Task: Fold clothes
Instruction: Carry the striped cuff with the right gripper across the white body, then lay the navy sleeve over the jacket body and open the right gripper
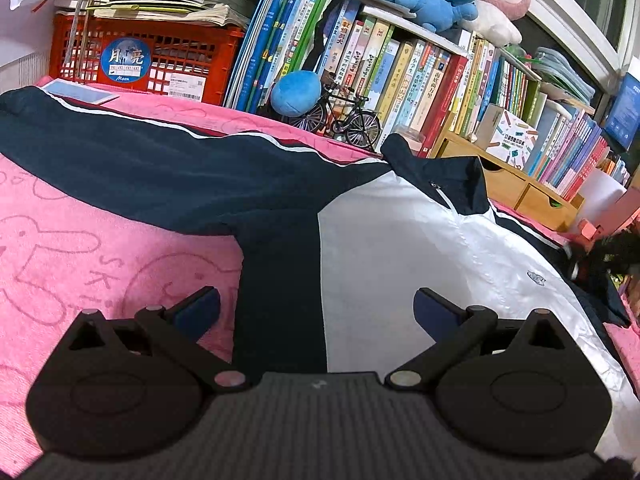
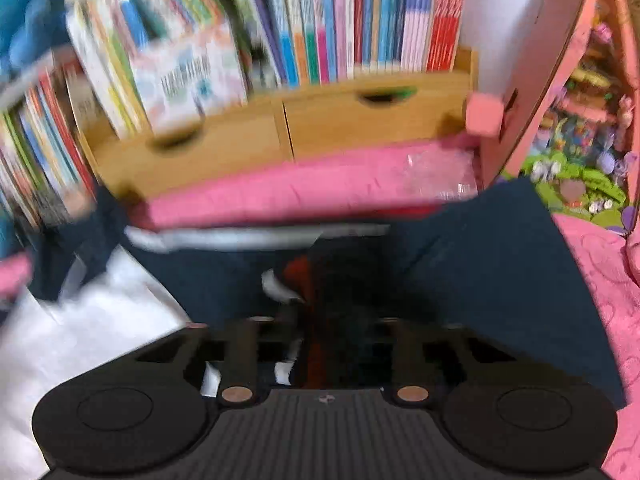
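1. Pink towel cover (image 1: 60, 248) is a fuzzy terry with embossed rabbit outlines; it lies over the table under everything.
2. Red plastic lattice crate (image 1: 148, 52) at back left, with a round blue sticker; I can't see inside it, and stacked paper booklets sit on top.
3. The jacket (image 1: 280, 208) is smooth, slightly shiny cloth, navy with a white front panel. It lies flat and spread on the towel, one sleeve stretched out to the left and the collar toward the books.
4. Your left claw (image 1: 316, 312) hovers low over the jacket's navy/white seam, jaws wide apart, blue pads bare, nothing gripped.
5. A small black model bicycle (image 1: 344, 120) stands by upright books (image 1: 404, 76), with blue and pink plush toys on top.
6. Wooden organiser (image 2: 280, 132) has two drawers with cut-out pulls, both closed; books stand on top of it.
7. Your right claw (image 2: 324, 340) is clenched on the jacket's right sleeve: bunched navy cloth with red and white trim sits between the fingers. The view is motion-blurred.
8. A pink toy house (image 2: 560, 80) stands at far right.
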`<state>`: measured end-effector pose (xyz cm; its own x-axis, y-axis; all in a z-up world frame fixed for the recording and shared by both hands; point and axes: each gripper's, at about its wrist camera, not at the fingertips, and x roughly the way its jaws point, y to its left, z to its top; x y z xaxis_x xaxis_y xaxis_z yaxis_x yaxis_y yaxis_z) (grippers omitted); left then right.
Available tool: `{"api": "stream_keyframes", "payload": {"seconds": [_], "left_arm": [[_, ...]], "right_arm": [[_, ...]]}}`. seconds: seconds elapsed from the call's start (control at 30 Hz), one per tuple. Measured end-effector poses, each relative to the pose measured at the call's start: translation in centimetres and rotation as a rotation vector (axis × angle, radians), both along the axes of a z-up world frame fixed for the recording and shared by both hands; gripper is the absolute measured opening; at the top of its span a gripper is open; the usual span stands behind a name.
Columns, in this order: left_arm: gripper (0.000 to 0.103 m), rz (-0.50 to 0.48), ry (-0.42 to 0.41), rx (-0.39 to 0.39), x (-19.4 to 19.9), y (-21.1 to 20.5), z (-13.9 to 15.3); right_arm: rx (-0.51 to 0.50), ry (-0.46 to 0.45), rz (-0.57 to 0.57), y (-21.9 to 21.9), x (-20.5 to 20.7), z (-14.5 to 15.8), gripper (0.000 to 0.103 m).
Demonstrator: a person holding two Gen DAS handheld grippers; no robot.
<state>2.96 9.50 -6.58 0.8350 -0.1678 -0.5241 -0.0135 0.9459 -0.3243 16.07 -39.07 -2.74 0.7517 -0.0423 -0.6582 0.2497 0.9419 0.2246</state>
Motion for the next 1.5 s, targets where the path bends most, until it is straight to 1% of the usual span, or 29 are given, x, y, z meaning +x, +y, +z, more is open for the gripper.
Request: {"api": "stream_keyframes", "payload": {"seconds": [0.07, 0.1, 0.2, 0.27, 0.4, 0.5, 0.6, 0.63, 0.67, 0.7, 0.73, 0.77, 0.8, 0.83, 0.87, 0.9, 0.93, 0.97, 1.0, 1.03, 1.07, 1.1, 1.13, 1.17, 1.2, 1.3, 1.37, 1.43, 1.5], "left_arm": [[0.103, 0.001, -0.003, -0.009, -0.1, 0.1, 0.0], [0.103, 0.001, -0.005, -0.015, -0.1, 0.2, -0.1], [0.103, 0.003, -0.009, -0.026, -0.1, 0.3, -0.1], [0.103, 0.003, -0.01, -0.031, -0.1, 0.4, -0.1], [0.103, 0.003, -0.012, -0.037, -0.1, 0.5, -0.1], [0.103, 0.003, -0.011, -0.037, -0.1, 0.5, -0.1], [0.103, 0.002, -0.009, -0.033, -0.1, 0.5, -0.1], [0.103, 0.002, -0.008, -0.032, -0.1, 0.5, 0.0], [0.103, 0.002, -0.008, -0.031, -0.1, 0.6, 0.0], [0.103, 0.002, -0.007, -0.03, -0.1, 0.5, 0.0], [0.103, 0.002, -0.006, -0.028, -0.1, 0.5, 0.0], [0.103, 0.002, -0.006, -0.026, -0.1, 0.5, 0.0], [0.103, 0.003, -0.005, -0.025, -0.1, 0.5, 0.0], [0.103, 0.003, -0.005, -0.025, 0.0, 0.5, 0.0], [0.103, 0.004, -0.005, -0.026, 0.0, 0.6, 0.0], [0.103, 0.004, -0.005, -0.028, 0.0, 0.6, 0.0], [0.103, 0.004, -0.005, -0.029, 0.0, 0.6, 0.0], [0.103, 0.004, -0.006, -0.031, 0.0, 0.6, 0.1], [0.103, 0.004, -0.006, -0.033, 0.0, 0.6, 0.1], [0.103, 0.004, -0.007, -0.035, 0.0, 0.7, 0.1], [0.103, 0.004, -0.007, -0.038, -0.1, 0.7, 0.1], [0.103, 0.004, -0.009, -0.041, -0.1, 0.8, 0.0], [0.103, 0.004, -0.01, -0.047, -0.1, 0.9, 0.0], [0.103, 0.004, -0.012, -0.052, -0.1, 0.9, 0.0], [0.103, 0.004, -0.013, -0.057, -0.1, 1.0, 0.0], [0.103, 0.007, -0.018, -0.073, -0.2, 1.2, 0.0], [0.103, 0.029, -0.026, -0.085, -0.4, 1.5, 0.0], [0.103, 0.054, -0.035, -0.105, -0.6, 1.9, 0.1], [0.103, 0.054, -0.023, -0.146, -0.4, 2.7, 0.8]], "right_arm": [[0.125, -0.082, 0.018, 0.4, -0.4, 2.6, 0.019], [0.169, -0.114, 0.051, 1.0, -0.5, 3.9, 0.019], [0.241, -0.158, 0.151, 4.1, 0.0, 6.2, 0.019], [0.281, -0.166, 0.238, 6.7, 0.8, 6.7, 0.019], [0.301, -0.137, 0.434, 14.5, 3.6, 5.3, 0.019], [0.242, -0.05, 0.523, 20.2, 5.2, 2.1, 0.019], [0.238, 0.048, 0.595, 23.4, 5.8, -0.8, 0.021], [0.238, 0.067, 0.615, 23.9, 5.6, -1.3, 0.025], [0.231, 0.067, 0.631, 23.9, 5.0, -1.3, 0.032], [0.225, 0.068, 0.647, 23.8, 4.5, -1.2, 0.037], [0.2, 0.054, 0.66, 23.6, 3.8, -0.9, 0.047], [0.111, 0.015, 0.668, 23.4, 2.9, -0.3, 0.062], [-0.028, -0.035, 0.671, 23.5, 1.8, 0.2, 0.071], [-0.168, -0.084, 0.673, 23.6, 0.6, 0.8, 0.088], [-0.302, -0.129, 0.686, 23.9, -0.5, 1.0, 0.094], [-0.405, -0.151, 0.717, 24.3, -1.2, 0.6, 0.094], [-0.475, -0.149, 0.752, 24.8, -1.7, -0.1, 0.094], [-0.525, -0.137, 0.773, 25.3, -1.8, -0.8, 0.094], [-0.551, -0.113, 0.776, 25.6, -1.6, -1.7, 0.094], [-0.573, -0.088, 0.774, 25.9, -1.1, -2.6, 0.087], [-0.566, -0.084, 0.761, 25.9, -0.6, -3.1, 0.071], [-0.525, -0.089, 0.736, 25.6, -0.1, -3.2, 0.042], [-0.486, -0.069, 0.708, 25.4, 0.5, -3.0, 0.011], [-0.452, -0.069, 0.689, 25.3, 0.9, -2.6, 0.012], [-0.417, -0.1, 0.704, 25.4, 0.8, -2.1, 0.012], [-0.303, -0.185, 0.833, 26.4, 0.2, -0.9, 0.012], [-0.294, -0.199, 0.913, 27.7, -0.2, -1.0, 0.013], [-0.317, -0.17, 0.954, 28.7, -0.3, -1.8, 0.016], [-0.347, -0.132, 0.972, 29.3, -0.4, -2.6, 0.03]]}}
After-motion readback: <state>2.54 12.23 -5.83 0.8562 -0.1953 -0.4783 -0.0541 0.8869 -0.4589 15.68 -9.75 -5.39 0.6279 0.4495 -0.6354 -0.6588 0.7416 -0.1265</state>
